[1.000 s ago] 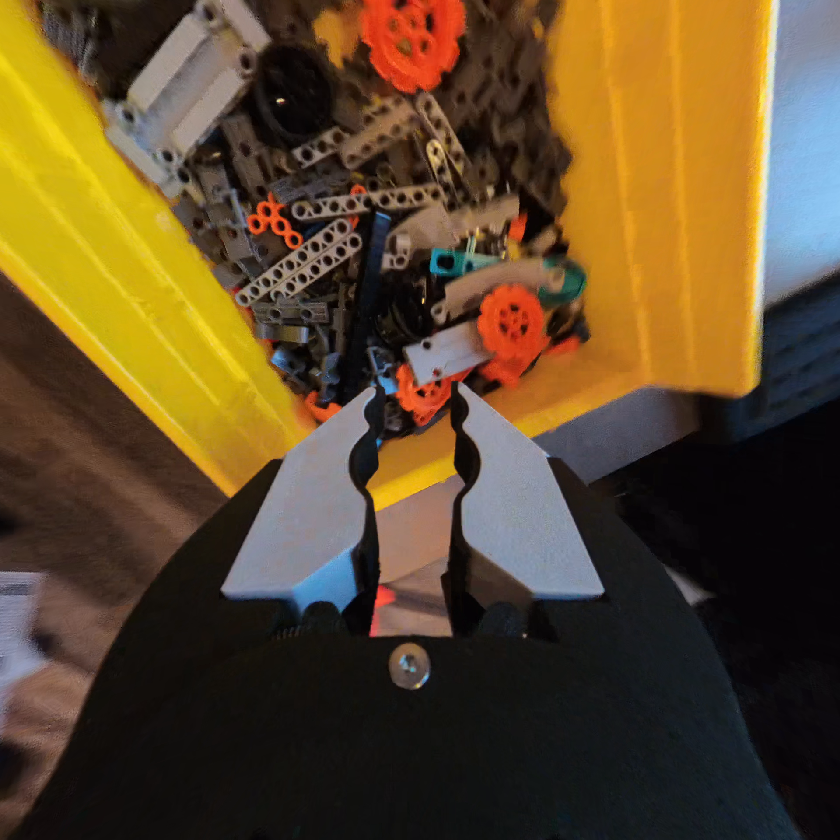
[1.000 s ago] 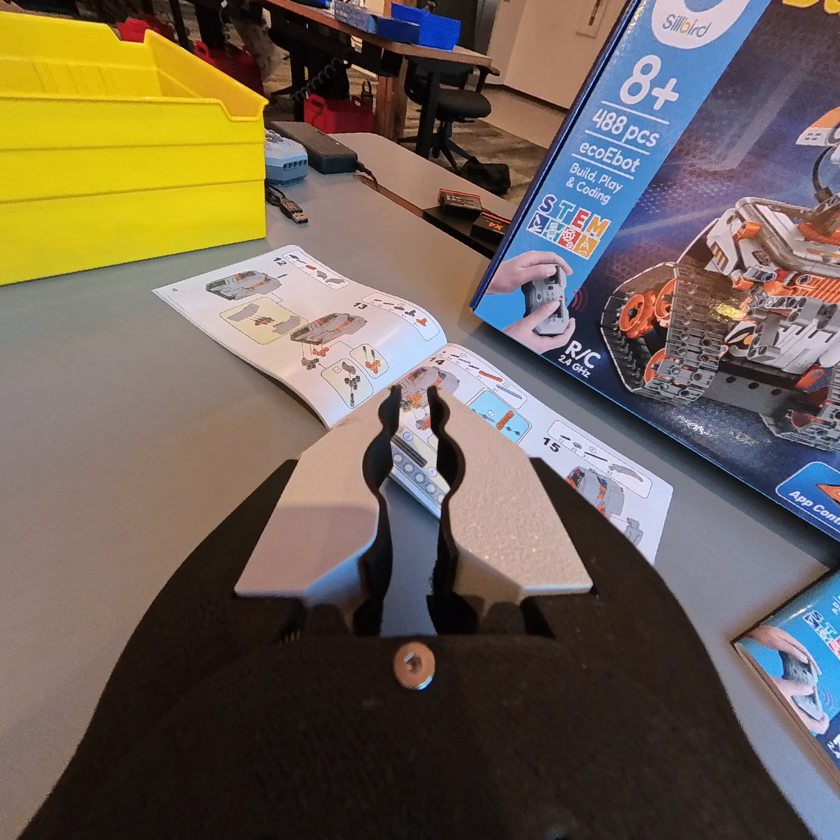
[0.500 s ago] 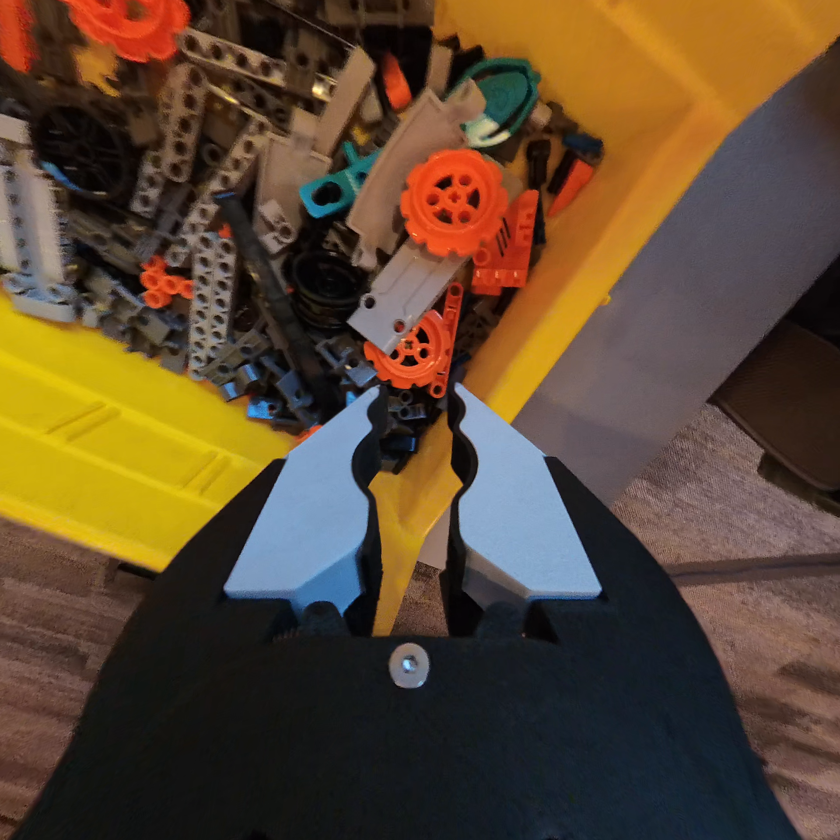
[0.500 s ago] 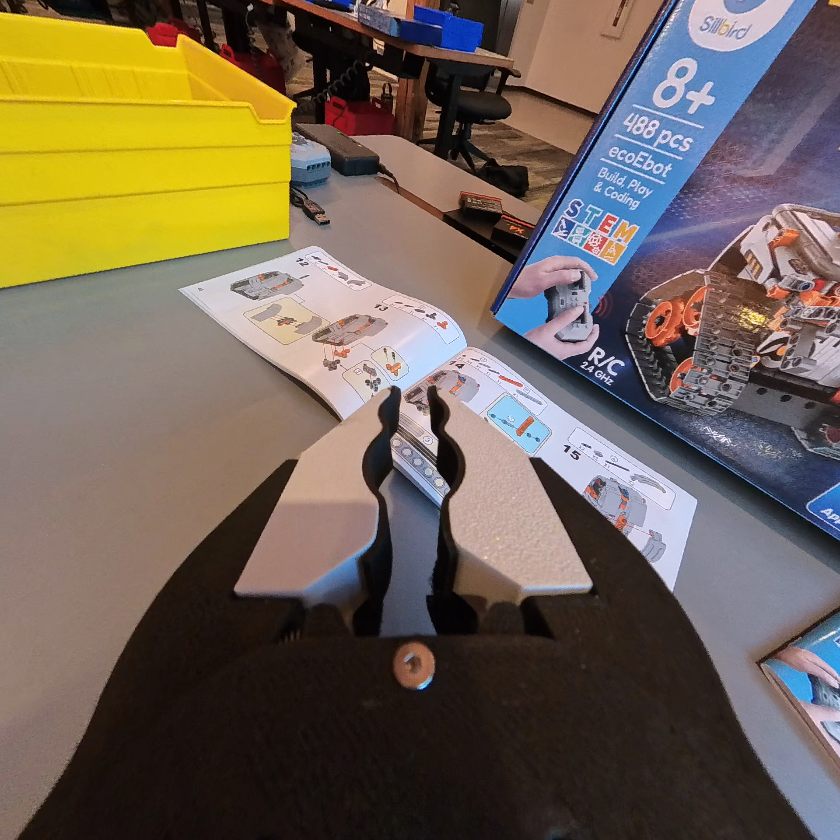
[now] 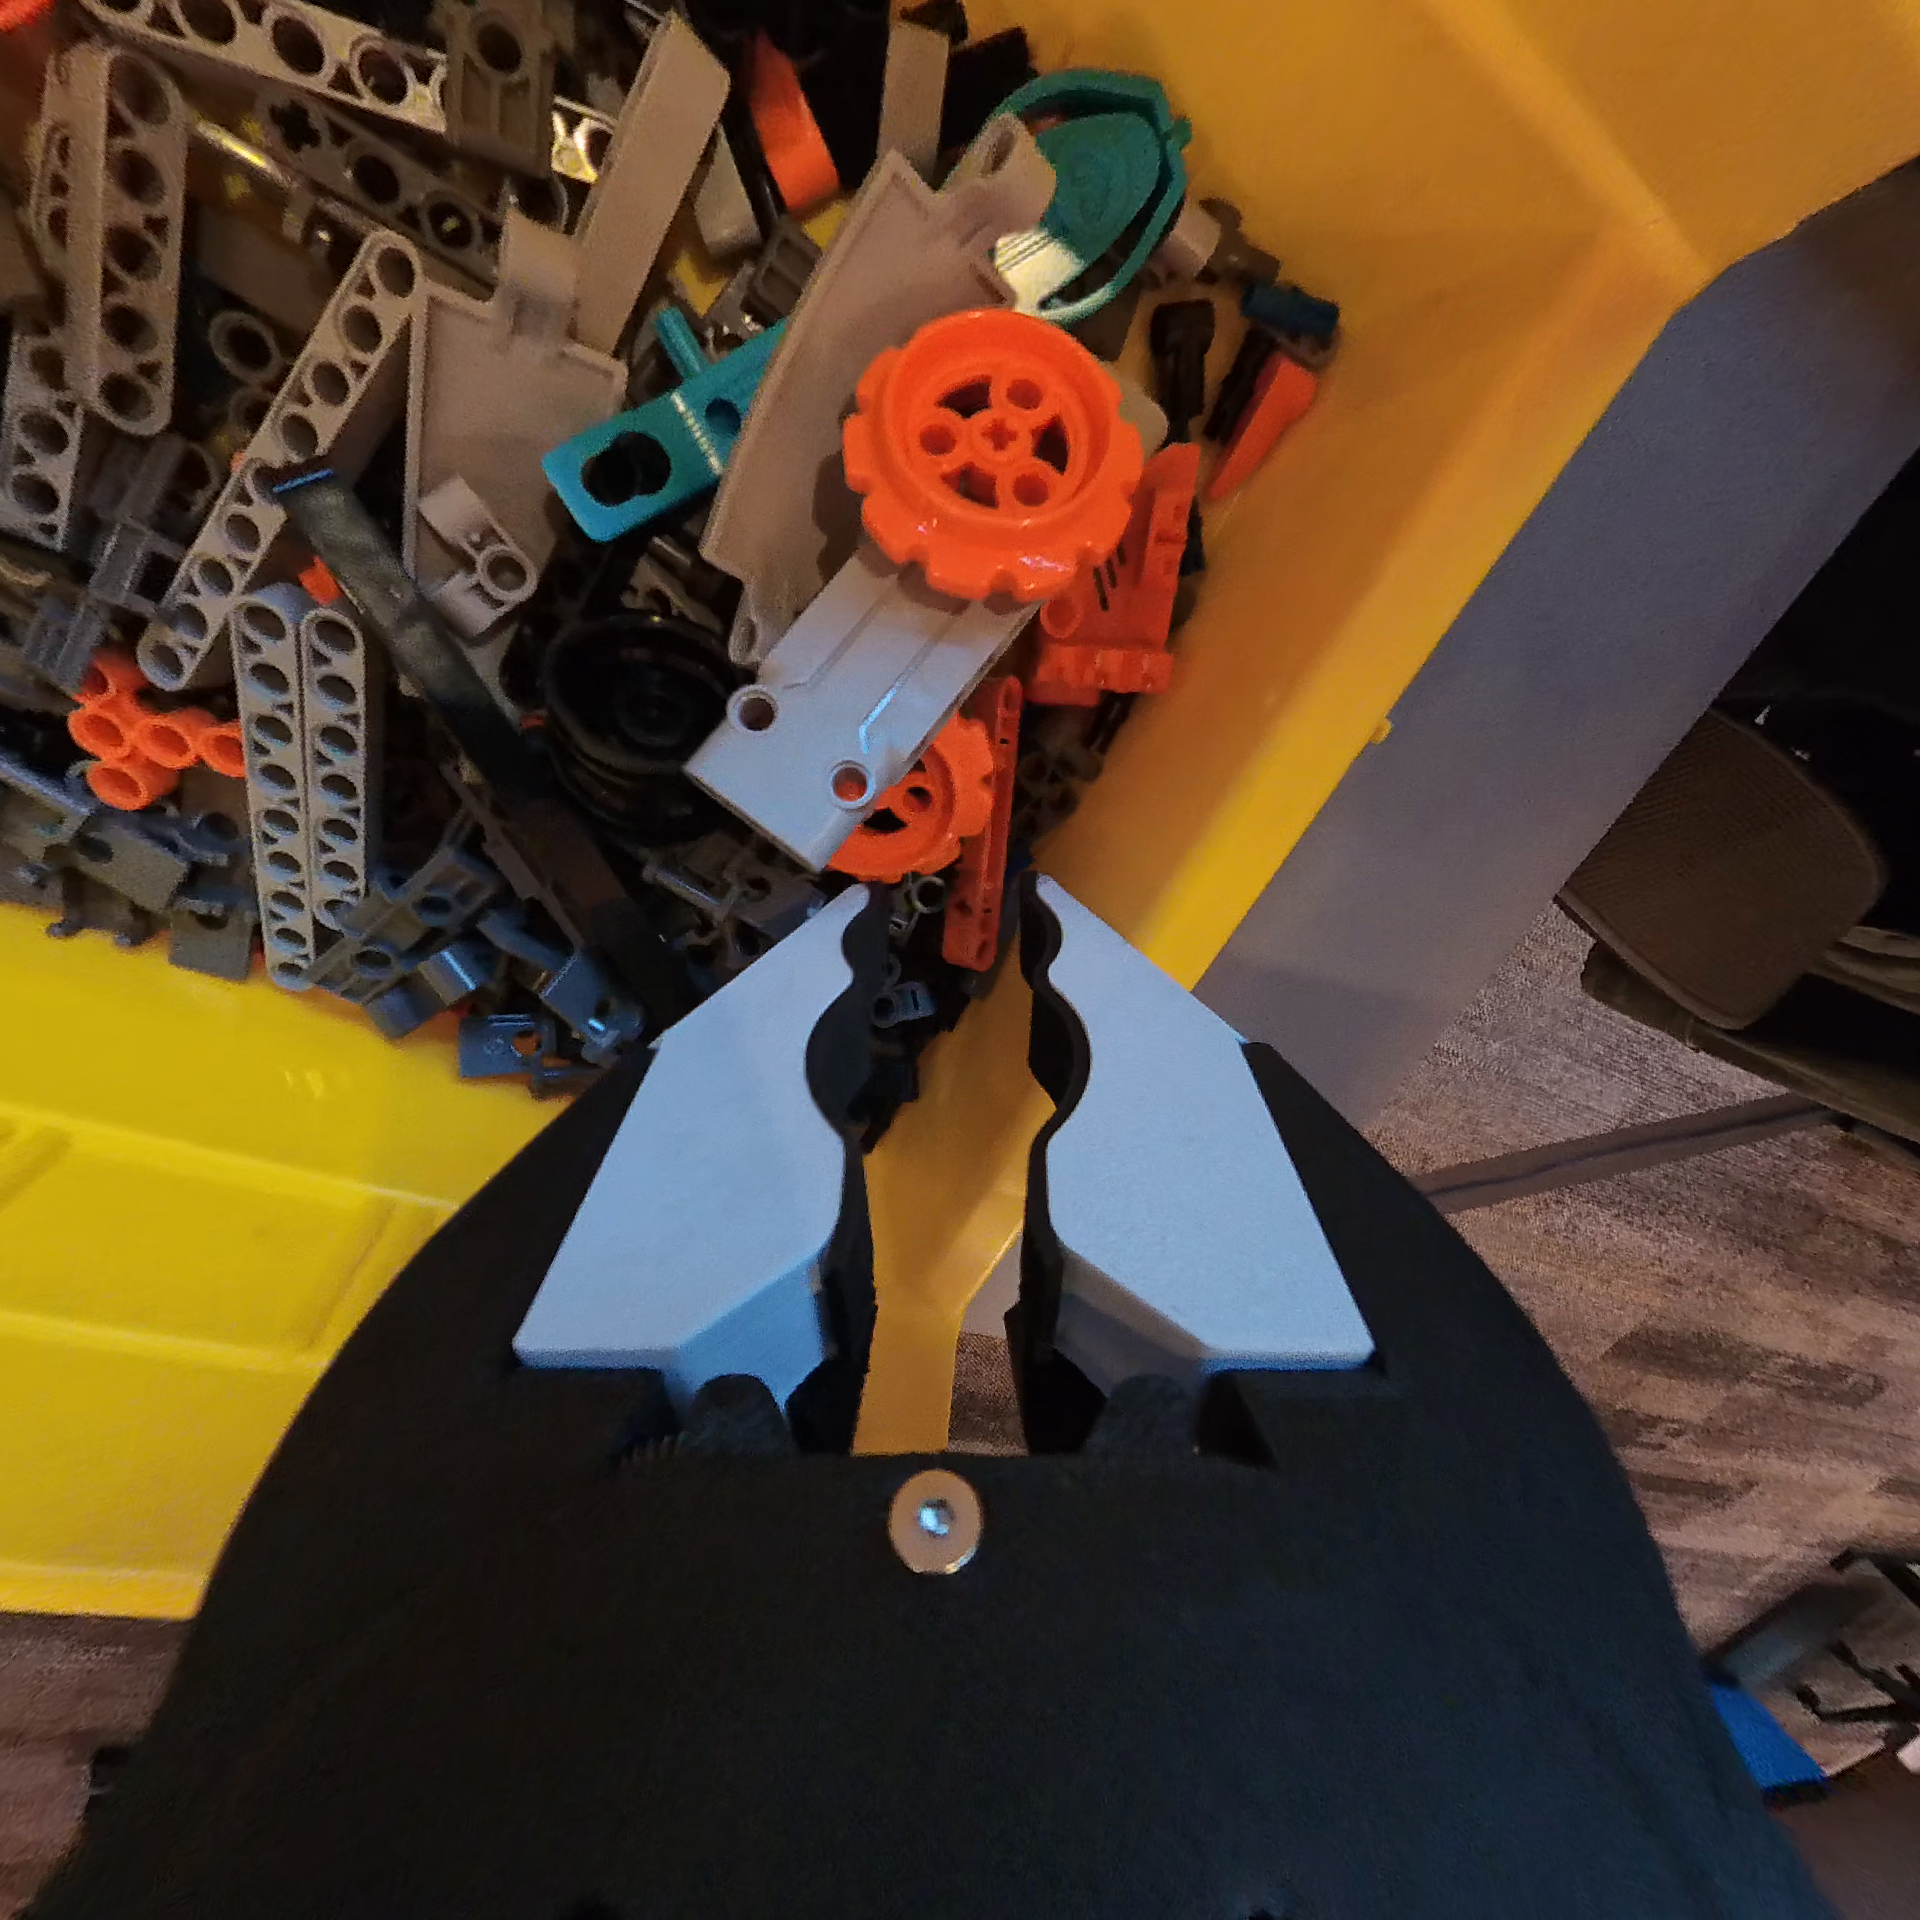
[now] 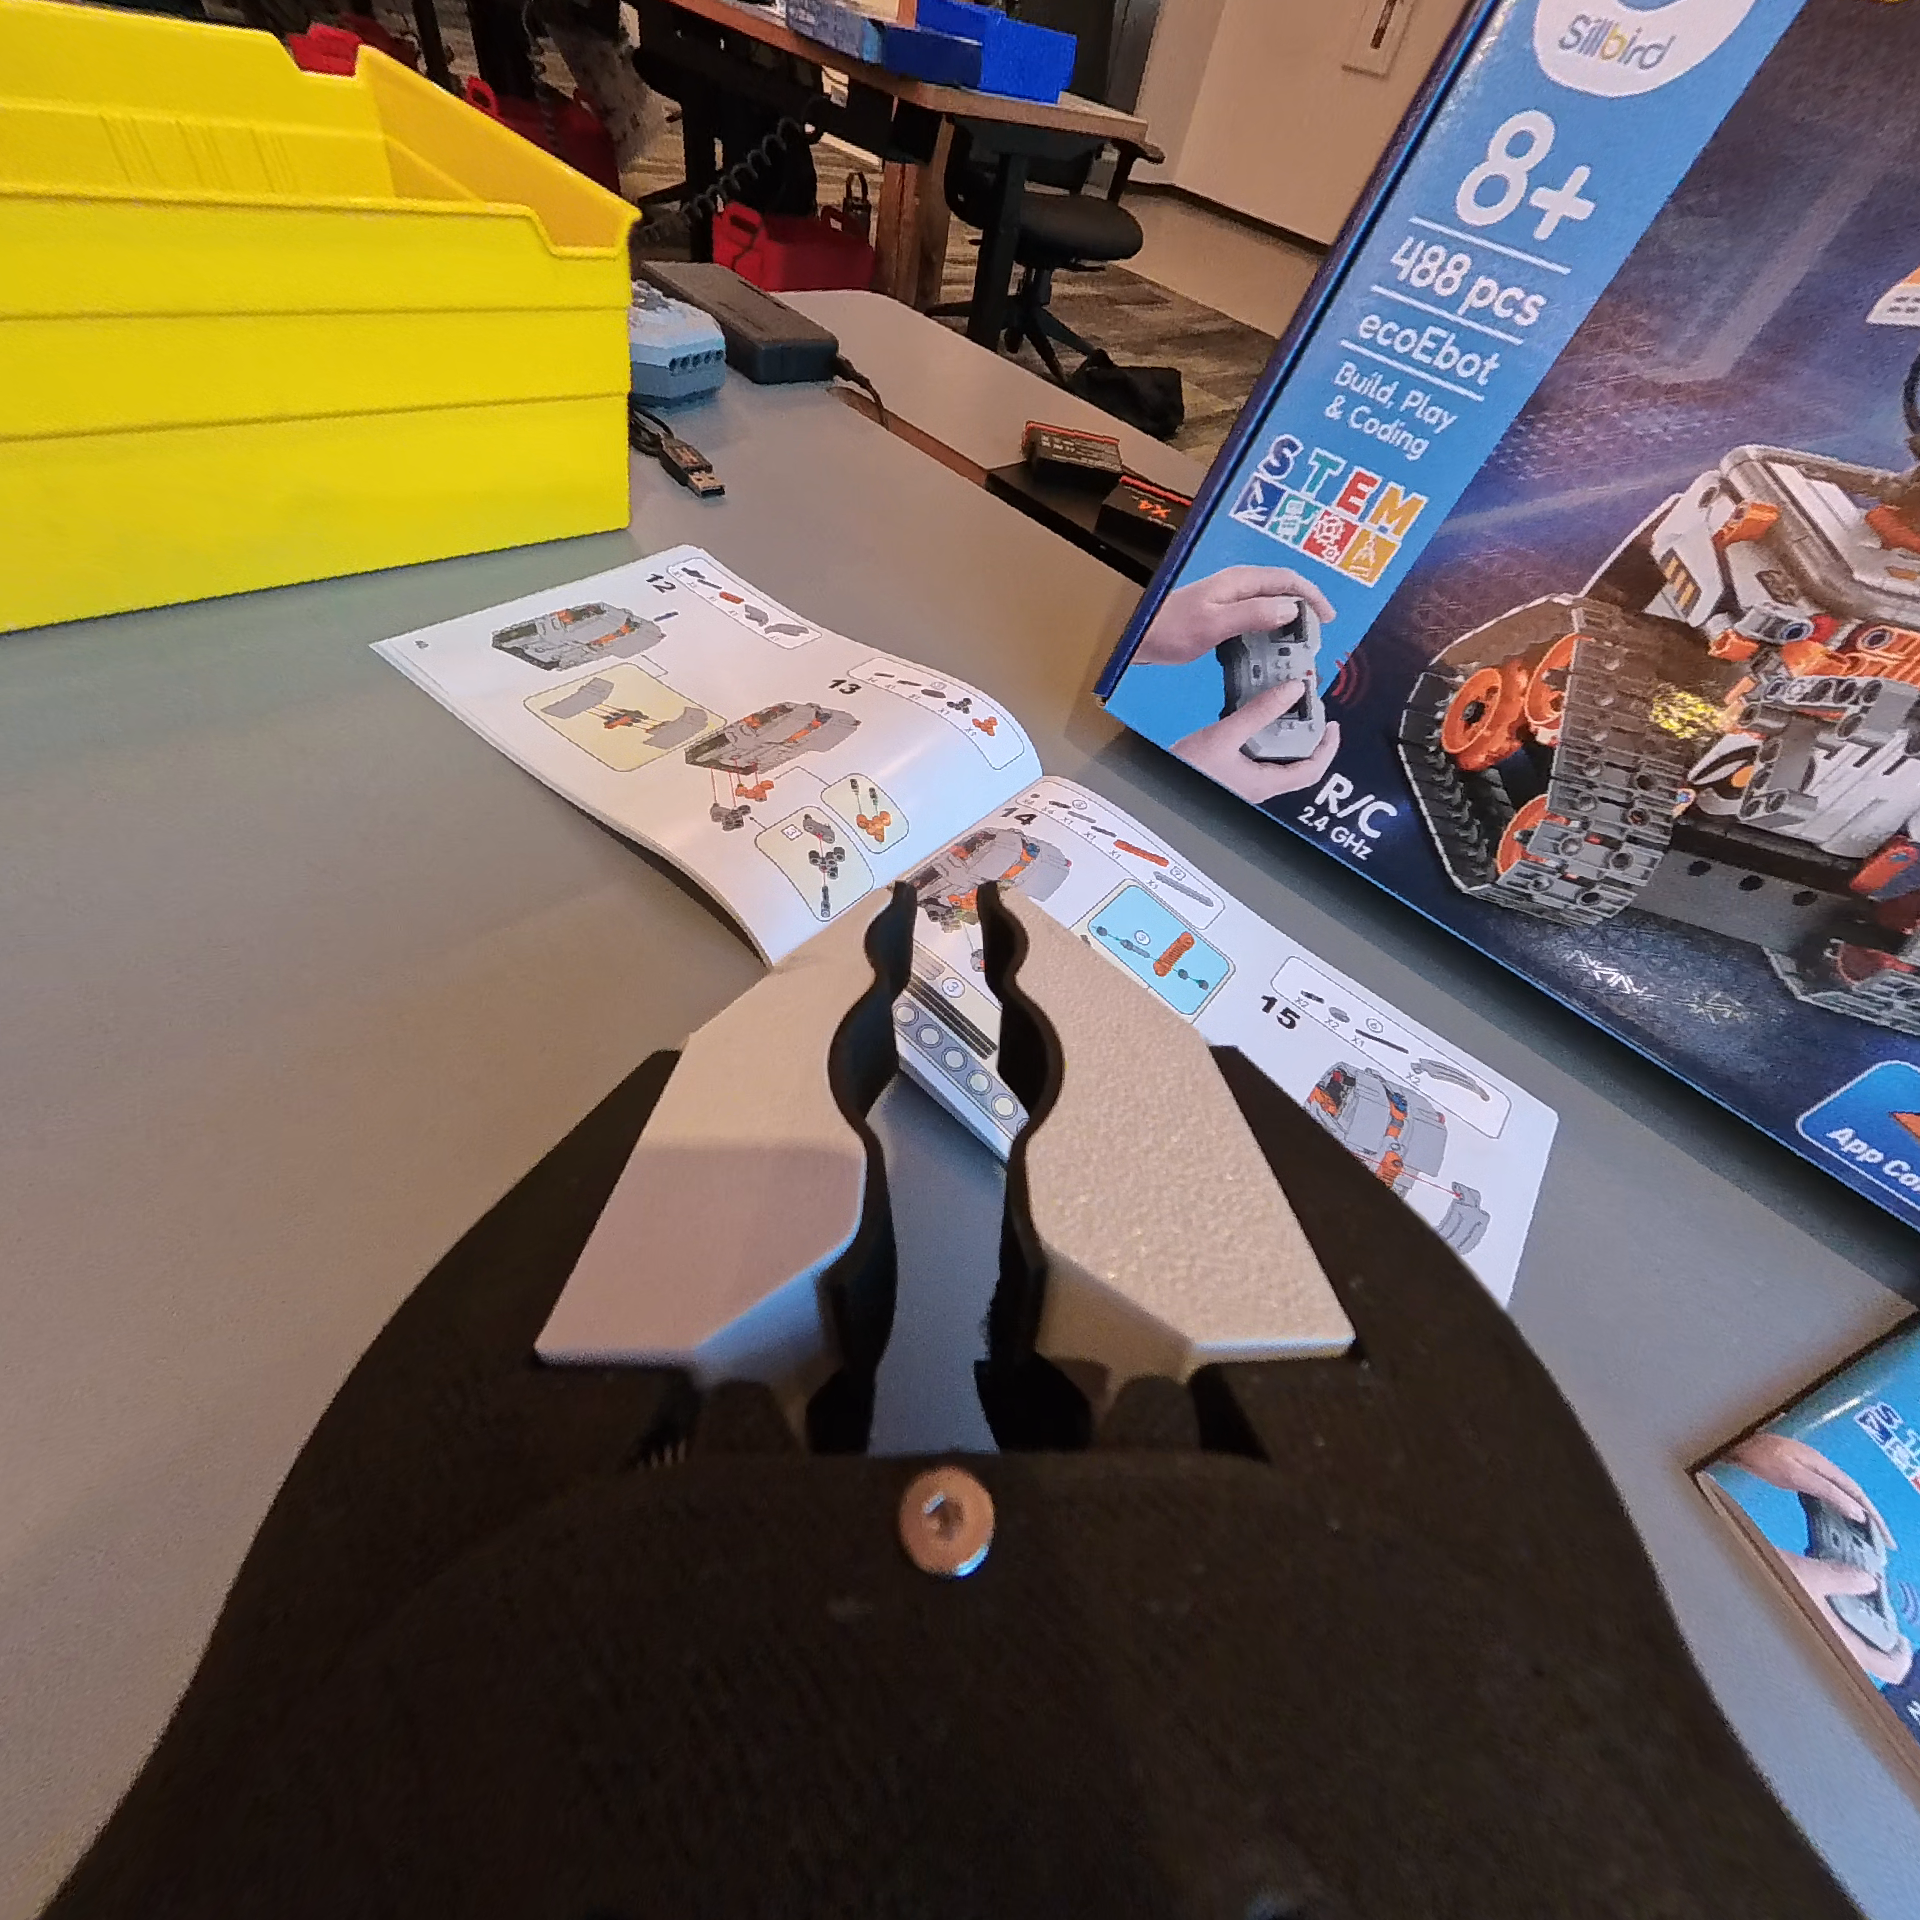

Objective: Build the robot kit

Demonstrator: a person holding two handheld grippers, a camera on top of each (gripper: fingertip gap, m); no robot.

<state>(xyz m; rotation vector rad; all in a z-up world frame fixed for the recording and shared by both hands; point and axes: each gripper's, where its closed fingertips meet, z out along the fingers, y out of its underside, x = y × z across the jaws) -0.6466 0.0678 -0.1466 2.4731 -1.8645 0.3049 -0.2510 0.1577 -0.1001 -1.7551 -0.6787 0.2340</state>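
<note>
Two grippers are in my feeds, both empty. The left gripper [image 5: 945,896] has its jaws a narrow gap apart, nothing between them, and hangs over the near corner of the yellow bin [image 5: 1351,644]. Across the pile inside that bin I see grey holed beams [image 5: 301,790] towards its left, a black tyre [image 5: 634,696] in the middle, then a flat grey panel [image 5: 862,727] lying over an orange gear [image 5: 920,805], with an orange wheel [image 5: 987,452] on the panel's far end. The gear and a thin orange beam [image 5: 982,831] sit just ahead of the tips; I cannot tell whether they touch.

The right gripper [image 6: 940,906], jaws narrower, is well to the right of the bin [image 6: 312,416], low over an open instruction booklet [image 6: 727,727] on the grey tabletop [image 6: 260,935]. A blue toy box [image 6: 1558,520] stands farther right.
</note>
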